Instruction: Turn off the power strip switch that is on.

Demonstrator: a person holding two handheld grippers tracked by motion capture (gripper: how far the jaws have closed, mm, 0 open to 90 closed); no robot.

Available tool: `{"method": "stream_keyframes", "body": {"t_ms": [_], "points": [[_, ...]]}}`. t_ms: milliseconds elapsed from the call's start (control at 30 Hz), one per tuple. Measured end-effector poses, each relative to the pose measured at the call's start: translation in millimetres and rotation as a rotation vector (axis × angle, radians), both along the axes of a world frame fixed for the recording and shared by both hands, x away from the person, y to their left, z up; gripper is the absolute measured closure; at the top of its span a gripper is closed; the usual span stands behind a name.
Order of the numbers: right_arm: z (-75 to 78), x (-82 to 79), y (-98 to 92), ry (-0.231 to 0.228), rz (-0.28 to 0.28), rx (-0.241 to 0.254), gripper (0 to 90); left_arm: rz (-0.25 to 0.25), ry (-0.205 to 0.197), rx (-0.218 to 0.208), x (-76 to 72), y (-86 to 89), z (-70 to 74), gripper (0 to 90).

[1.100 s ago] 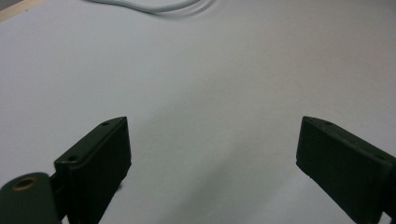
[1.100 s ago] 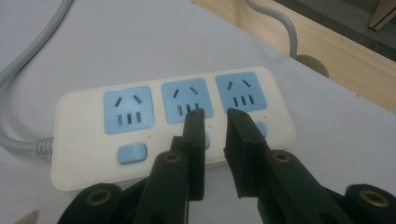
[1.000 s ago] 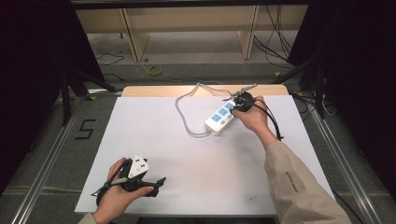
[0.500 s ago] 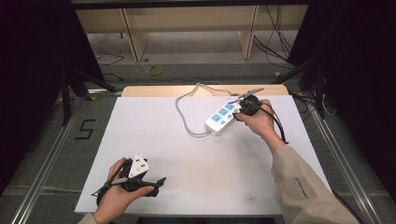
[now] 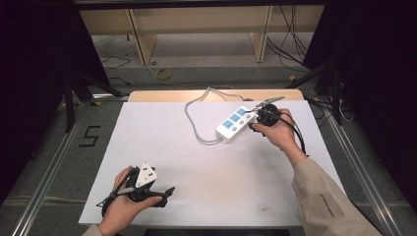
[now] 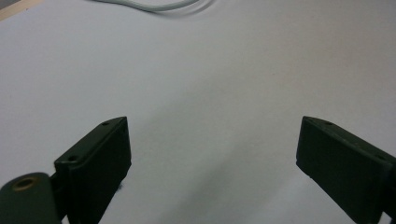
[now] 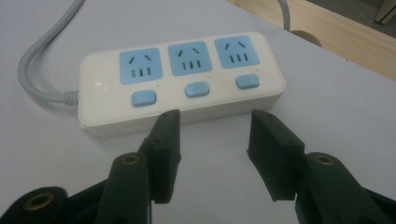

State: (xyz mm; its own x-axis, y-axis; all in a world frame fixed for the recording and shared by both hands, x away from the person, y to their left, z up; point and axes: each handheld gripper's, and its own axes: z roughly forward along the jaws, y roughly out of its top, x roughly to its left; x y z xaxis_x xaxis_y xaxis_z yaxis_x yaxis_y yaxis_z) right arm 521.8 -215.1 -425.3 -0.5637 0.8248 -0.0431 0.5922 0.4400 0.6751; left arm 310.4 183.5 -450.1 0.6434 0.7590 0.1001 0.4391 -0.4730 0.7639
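Left tongs (image 5: 167,191) rest low at the lower left of the frame, jaws spread wide over bare white counter (image 5: 236,177). Toward the upper right, right tongs (image 7: 212,140) gape partly open just beside the white power strip (image 7: 182,79), whose grey cord (image 5: 194,115) loops away.

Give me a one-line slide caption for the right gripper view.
Open right gripper poised just short of a white three-socket power strip on the white table.
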Motion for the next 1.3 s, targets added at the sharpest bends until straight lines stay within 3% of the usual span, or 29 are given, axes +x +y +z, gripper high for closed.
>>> {"method": "stream_keyframes", "body": {"t_ms": [767, 1300], "points": [[8.7, -36.4, -2.8, -0.021, 0.079, 0.035, 47.9, -0.001, 0.005, 0.001, 0.4, -0.3, -0.1, 9.9], [12.8, -68.0, -7.8, -0.027, 0.105, 0.080, 45.2, -0.001, 0.004, 0.003, 0.6, -0.4, -0.1, 9.9]]}}
